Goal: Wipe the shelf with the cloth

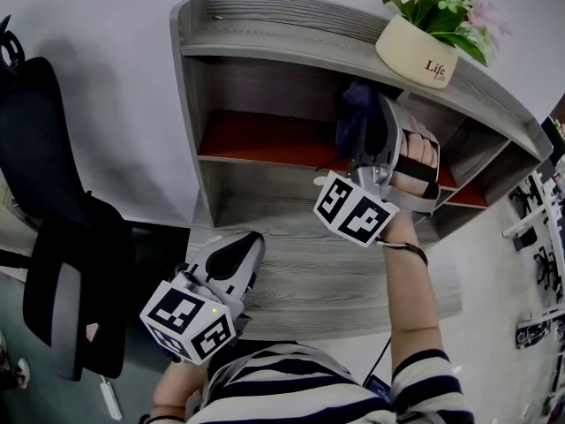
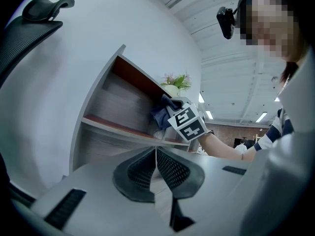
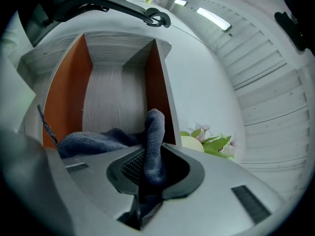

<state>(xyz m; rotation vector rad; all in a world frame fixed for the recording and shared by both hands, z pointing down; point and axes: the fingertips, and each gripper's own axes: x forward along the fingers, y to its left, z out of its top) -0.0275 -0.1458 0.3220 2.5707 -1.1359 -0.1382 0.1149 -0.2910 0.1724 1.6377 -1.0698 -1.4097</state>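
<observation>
One arm point(image 1: 412, 303) reaches into the shelf point(image 1: 265, 35), right tool point(image 3: 147, 173) pinching the cloth point(image 3: 155, 132); left tool point(image 2: 156, 167) closed, low.

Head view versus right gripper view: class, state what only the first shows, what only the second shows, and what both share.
Only the head view shows the left gripper by the desk, the person's right hand and striped top. Only the right gripper view shows the right gripper with its jaws clamped on a fold of the dark cloth, plus ceiling lights. Both show the cloth at the shelf opening and the flower pot.
</observation>
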